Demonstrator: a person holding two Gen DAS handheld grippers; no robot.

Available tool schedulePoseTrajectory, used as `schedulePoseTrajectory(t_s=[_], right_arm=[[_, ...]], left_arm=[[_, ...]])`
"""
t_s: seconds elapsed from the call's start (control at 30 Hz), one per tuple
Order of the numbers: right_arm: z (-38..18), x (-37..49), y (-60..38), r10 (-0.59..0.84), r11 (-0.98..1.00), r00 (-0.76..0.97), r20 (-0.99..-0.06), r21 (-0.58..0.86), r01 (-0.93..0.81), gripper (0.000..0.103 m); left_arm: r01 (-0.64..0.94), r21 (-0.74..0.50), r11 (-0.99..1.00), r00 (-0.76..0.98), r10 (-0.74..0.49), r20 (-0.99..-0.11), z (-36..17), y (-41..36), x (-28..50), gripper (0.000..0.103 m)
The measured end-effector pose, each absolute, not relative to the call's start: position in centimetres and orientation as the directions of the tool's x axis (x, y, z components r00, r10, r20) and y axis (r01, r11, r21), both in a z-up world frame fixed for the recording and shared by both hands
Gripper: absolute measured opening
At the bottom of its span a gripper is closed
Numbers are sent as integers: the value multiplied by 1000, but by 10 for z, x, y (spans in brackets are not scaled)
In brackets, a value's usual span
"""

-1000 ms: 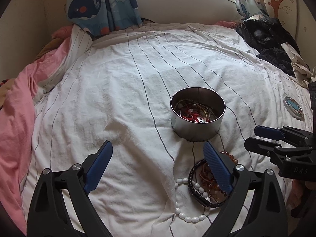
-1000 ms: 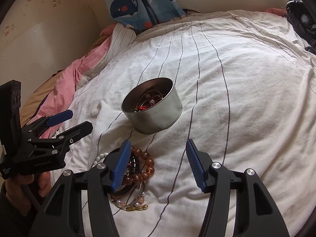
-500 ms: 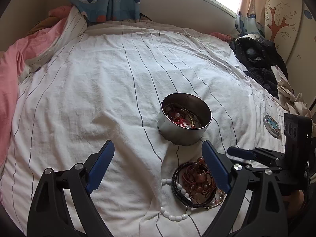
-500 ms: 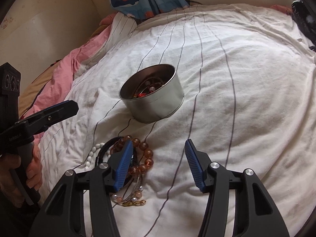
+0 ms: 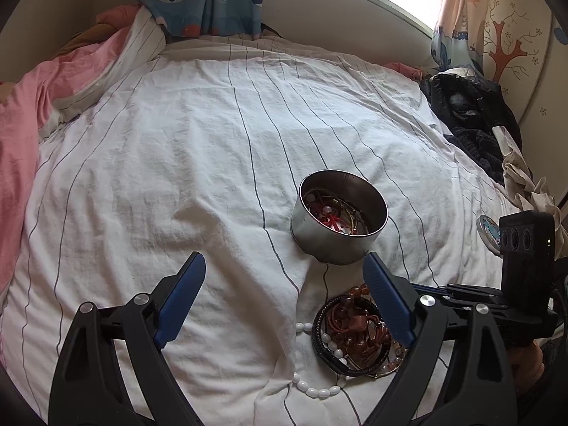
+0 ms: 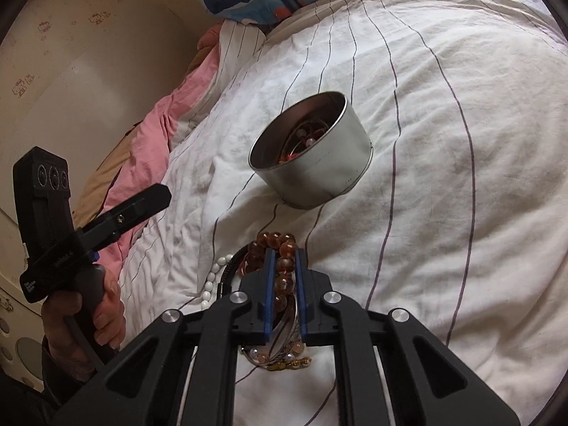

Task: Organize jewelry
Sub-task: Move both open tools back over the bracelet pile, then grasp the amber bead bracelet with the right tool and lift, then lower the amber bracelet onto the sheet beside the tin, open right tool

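Observation:
A round metal tin point(image 5: 339, 222) point(image 6: 312, 163) with jewelry inside stands on the white striped duvet point(image 5: 213, 142). Just in front of it lies a heap of bracelets point(image 5: 355, 333): amber beads point(image 6: 284, 264), a black cord ring point(image 6: 230, 266) and white beads point(image 5: 312, 390) point(image 6: 211, 280). My right gripper point(image 6: 285, 252) is down on the heap; its jaws are closing, with the amber bead bracelet pressed between the blue pads. My left gripper point(image 5: 284, 261) hovers open over the duvet left of the heap, nothing between its fingers.
A small round lid point(image 5: 488, 229) lies on the duvet at the right. Dark clothes point(image 5: 468, 113) are piled at the bed's right edge, and pink bedding point(image 5: 21, 142) lies along the left. A hand point(image 6: 103, 312) holds the left gripper's handle.
The right gripper's jaws have gone from wide apart to closed on the amber bead bracelet. The left gripper stays open and has tilted slightly.

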State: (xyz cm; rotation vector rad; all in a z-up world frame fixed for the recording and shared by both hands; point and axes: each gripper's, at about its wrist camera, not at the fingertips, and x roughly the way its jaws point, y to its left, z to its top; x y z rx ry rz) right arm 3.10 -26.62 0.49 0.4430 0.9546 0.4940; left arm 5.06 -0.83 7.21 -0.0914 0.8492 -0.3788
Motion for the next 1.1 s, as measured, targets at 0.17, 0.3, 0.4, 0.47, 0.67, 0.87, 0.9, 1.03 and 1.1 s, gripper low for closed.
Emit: schedulePoseTrajectory(t_s=[0.17,0.3,0.4,0.47,0.67,0.87,0.9,1.03,1.1], right_arm=[[10,31,-273,582,796,512,-632,572,-198,12],[30,23,-285,612,757,589,-528,606,-244,12],[49,15,-295,667,692,629,-399,646,-323,12],[58,10,-297,705,646,627,-331,664,-376,12],[65,10,-295,683,680,635,-360,631,-374,12],[36,23,-304,444,859,666,-600,495,-128,12],[33,24,-309,411,872,668,-620,480,-91,12],[16,28,-323,351,883,642,-682,470,17,28],[13,30,-324,339,883,637,-692,468,39,55]], left_arm=[[290,-228,930,599,-362,-714,72,-8,51,87],[290,-227,930,600,-361,-714,73,-7,51,87],[290,-227,930,600,-362,-713,73,-7,51,86],[292,-226,929,600,-362,-713,73,-7,52,86],[306,-220,926,592,-366,-718,74,-9,51,86],[472,-195,860,530,-453,-716,72,-42,37,86],[507,-177,844,518,-462,-720,70,-50,33,87],[615,-103,781,478,-474,-740,62,-80,17,87],[633,-65,772,478,-455,-751,56,-88,13,87]])
